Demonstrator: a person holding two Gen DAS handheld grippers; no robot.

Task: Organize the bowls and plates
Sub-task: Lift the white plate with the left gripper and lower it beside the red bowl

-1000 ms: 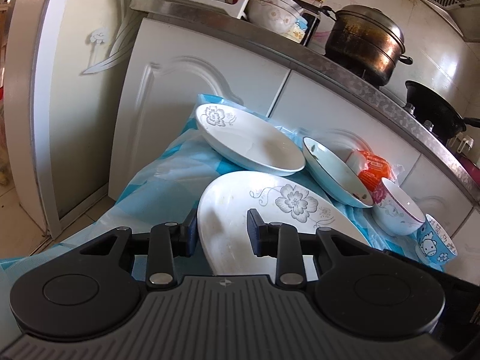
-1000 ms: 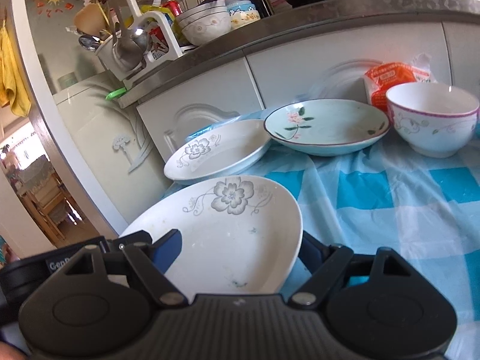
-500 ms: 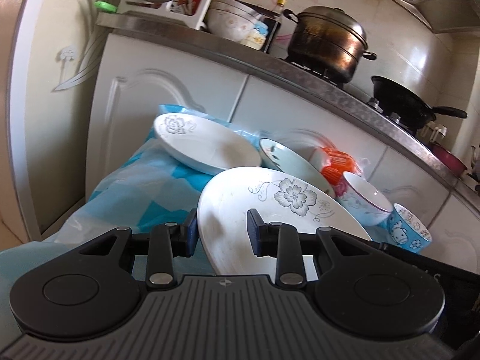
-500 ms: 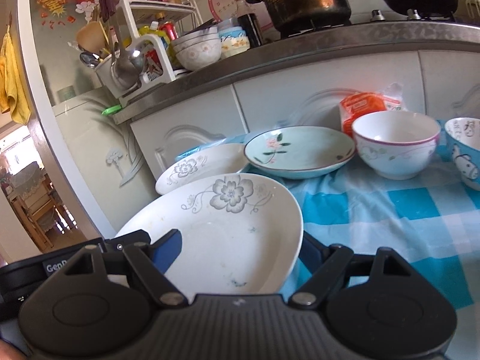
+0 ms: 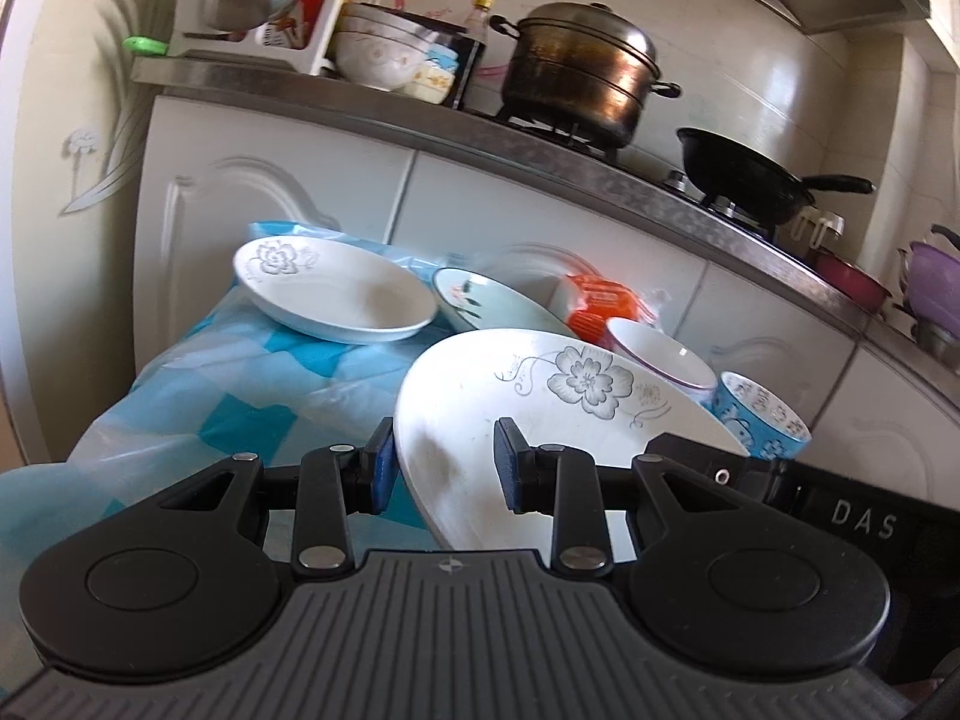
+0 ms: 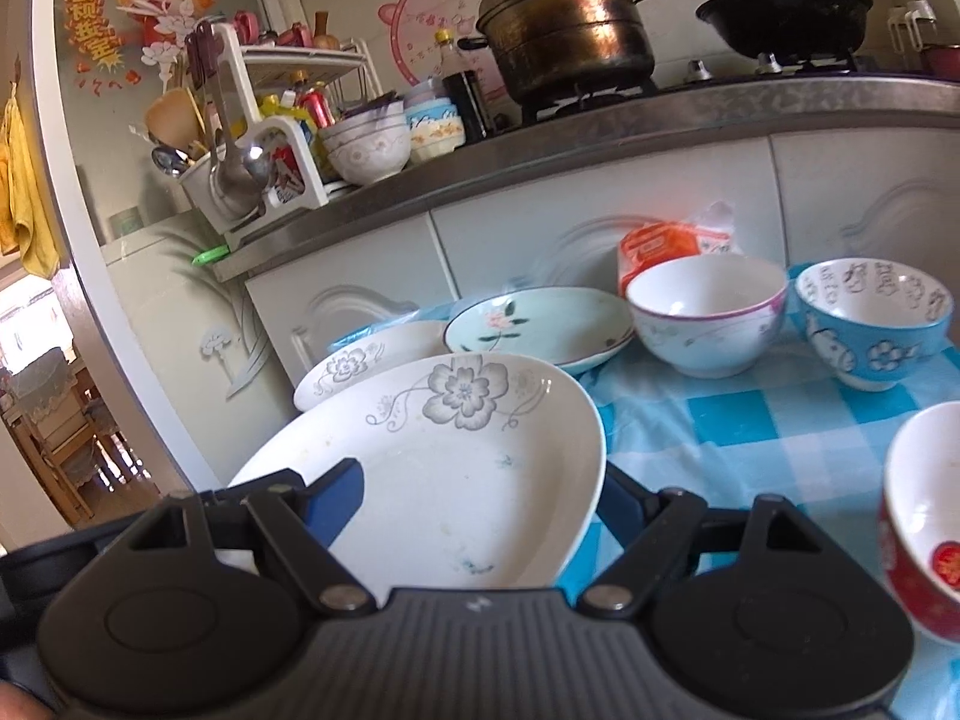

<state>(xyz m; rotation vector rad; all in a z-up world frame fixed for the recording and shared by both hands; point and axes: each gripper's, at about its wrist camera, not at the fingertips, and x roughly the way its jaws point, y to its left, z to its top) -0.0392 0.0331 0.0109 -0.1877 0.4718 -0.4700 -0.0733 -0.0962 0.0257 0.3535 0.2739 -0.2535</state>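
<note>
Both grippers hold one white plate with a grey flower, seen too in the right wrist view, lifted and tilted above the blue checked tablecloth. My left gripper is shut on its left rim. My right gripper grips its opposite rim with jaws set wide. On the table lie a second white flower plate, a pale green plate, a white bowl with purple rim, a blue cartoon bowl and a red-and-white bowl.
White cabinets stand right behind the table. The counter above carries a brass pot, a black wok, stacked bowls and a utensil rack. An orange packet leans behind the bowls. A doorway opens at left.
Both grippers have risen and tipped back with the flower plate between them. The counter, pot and wok have come into view, and the other dishes sit farther off and lower.
</note>
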